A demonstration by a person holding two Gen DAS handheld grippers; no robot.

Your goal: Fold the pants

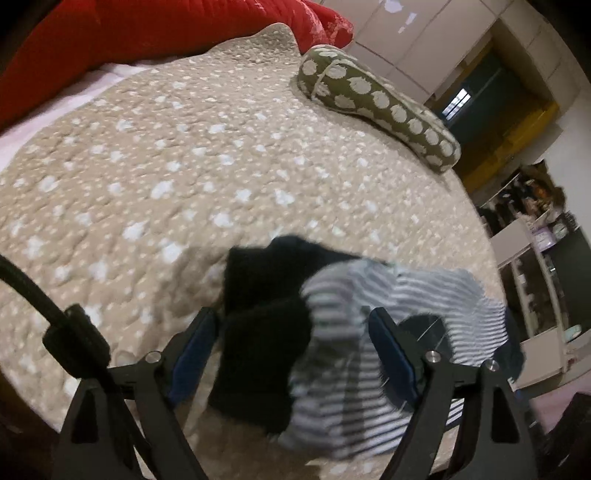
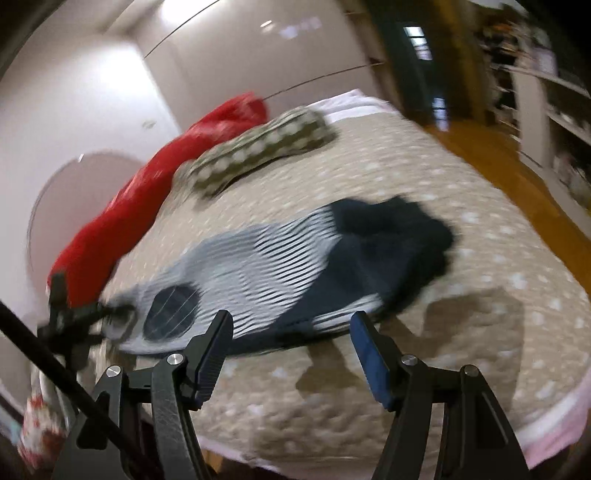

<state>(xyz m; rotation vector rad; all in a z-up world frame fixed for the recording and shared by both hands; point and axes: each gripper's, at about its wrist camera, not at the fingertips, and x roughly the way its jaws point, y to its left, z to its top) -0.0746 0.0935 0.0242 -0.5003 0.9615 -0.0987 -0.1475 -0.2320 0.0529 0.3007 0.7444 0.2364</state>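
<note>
The pants (image 2: 280, 273) are small, striped grey and white with dark navy cuffs and a dark oval patch. They lie rumpled on the beige dotted bedspread (image 2: 461, 332). In the left wrist view the pants (image 1: 343, 354) lie between and beyond the fingers of my left gripper (image 1: 295, 321), whose jaws stand wide apart; the frame does not show whether they touch the cloth. My right gripper (image 2: 291, 321) is open and empty, just short of the pants' near edge. The left gripper also shows in the right wrist view (image 2: 74, 317) at the pants' left end.
A green dotted pillow (image 1: 376, 103) and a red quilt (image 1: 147, 29) lie at the head of the bed. White wardrobes (image 2: 92, 92) and shelves (image 1: 535, 258) stand beyond the bed. A wooden floor (image 2: 517, 177) runs along the bed's edge.
</note>
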